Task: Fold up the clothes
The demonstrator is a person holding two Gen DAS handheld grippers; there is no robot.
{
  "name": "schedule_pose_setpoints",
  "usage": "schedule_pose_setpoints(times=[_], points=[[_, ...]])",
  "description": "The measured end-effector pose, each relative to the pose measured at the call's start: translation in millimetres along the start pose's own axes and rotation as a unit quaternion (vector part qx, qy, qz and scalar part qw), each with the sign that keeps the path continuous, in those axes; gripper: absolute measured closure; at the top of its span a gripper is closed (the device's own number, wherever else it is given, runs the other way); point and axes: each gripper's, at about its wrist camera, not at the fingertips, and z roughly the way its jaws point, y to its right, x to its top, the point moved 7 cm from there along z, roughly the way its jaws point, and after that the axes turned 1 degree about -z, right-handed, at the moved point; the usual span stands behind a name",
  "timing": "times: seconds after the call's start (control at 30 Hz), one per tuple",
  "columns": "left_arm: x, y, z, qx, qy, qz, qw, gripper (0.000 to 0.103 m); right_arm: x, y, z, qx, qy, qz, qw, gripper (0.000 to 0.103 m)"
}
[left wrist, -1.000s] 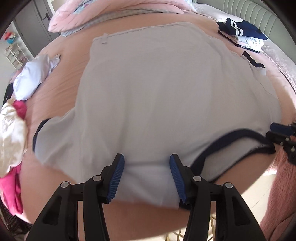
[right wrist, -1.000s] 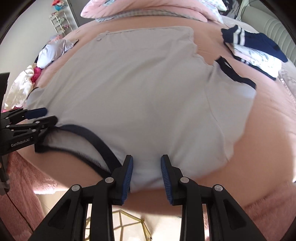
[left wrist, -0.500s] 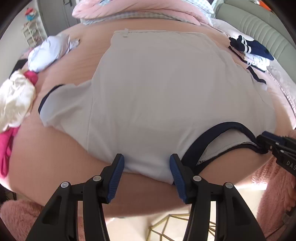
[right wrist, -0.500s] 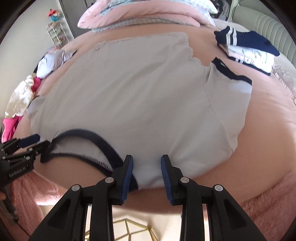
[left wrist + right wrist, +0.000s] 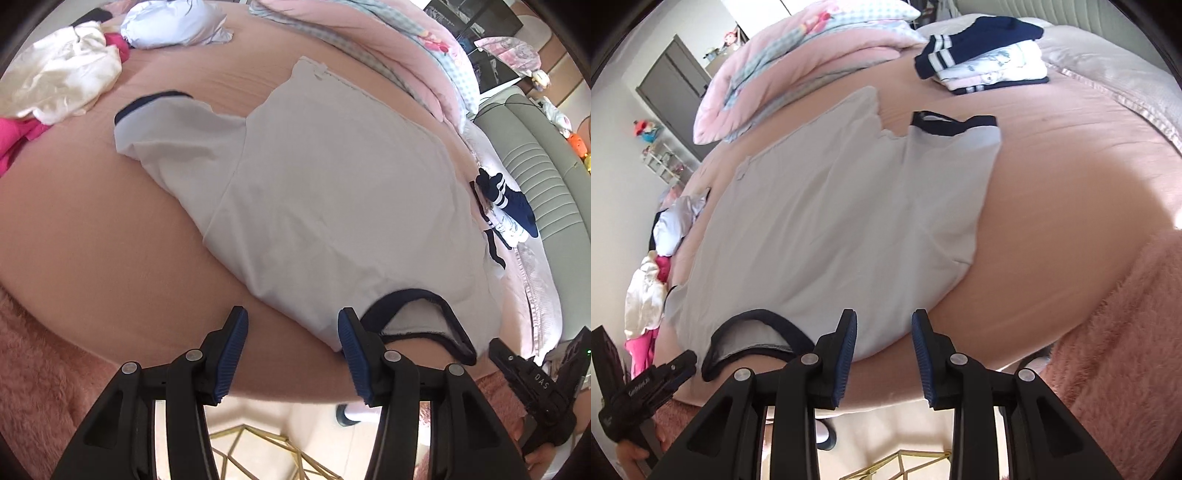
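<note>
A pale grey T-shirt [image 5: 332,184] with navy trim lies spread flat on the pink bed, its navy collar [image 5: 417,314] toward me at the near edge. The left gripper [image 5: 293,350] hovers open over the bed's edge, its right fingertip beside the shirt's shoulder, with nothing pinched. In the right wrist view the same shirt [image 5: 831,221] fills the middle, with one sleeve [image 5: 953,136] stretched toward the far right. My right gripper [image 5: 884,354] is open just before the shirt's near hem, right of the collar [image 5: 753,332]. Each gripper shows at the other view's lower corner.
A folded stack of navy and white clothes [image 5: 986,62] sits at the far right of the bed. Unfolded white, pink and lilac garments [image 5: 62,81] are heaped at the far left. A pink quilt [image 5: 406,48] lies behind. A fluffy pink throw [image 5: 1126,332] hangs over the bed's near edge.
Both grippers have drawn back from the shirt's near edge, which earlier lay between their fingers, and have rolled, so the shirt now looks tilted. The shirt itself stays flat.
</note>
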Motion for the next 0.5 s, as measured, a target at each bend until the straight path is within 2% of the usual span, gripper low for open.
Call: schedule_pose_setpoints(times=[0.13, 0.23, 0.3, 0.37, 0.5], points=[[-4, -10, 13, -0.028, -0.002, -0.037, 0.9989, 0.056, -15, -5, 5, 0.058, -0.042, 0.024, 0.997, 0.073], [1, -9, 11, -0.063, -0.006, -0.058, 0.9963, 0.056, -9, -7, 5, 0.074, -0.038, 0.032, 0.996, 0.073], [0, -7, 11, -0.073, -0.008, -0.061, 0.9954, 0.056, -7, -5, 4, 0.075, -0.031, 0.044, 0.996, 0.073], [-1, 0, 18, -0.056, -0.014, -0.040, 0.9975, 0.056, -6, -4, 9, 0.066, -0.030, 0.044, 0.996, 0.073], [8, 14, 24, -0.013, 0.000, 0.021, 0.9997, 0.056, -7, -15, 18, 0.023, -0.029, -0.017, 0.999, 0.073]])
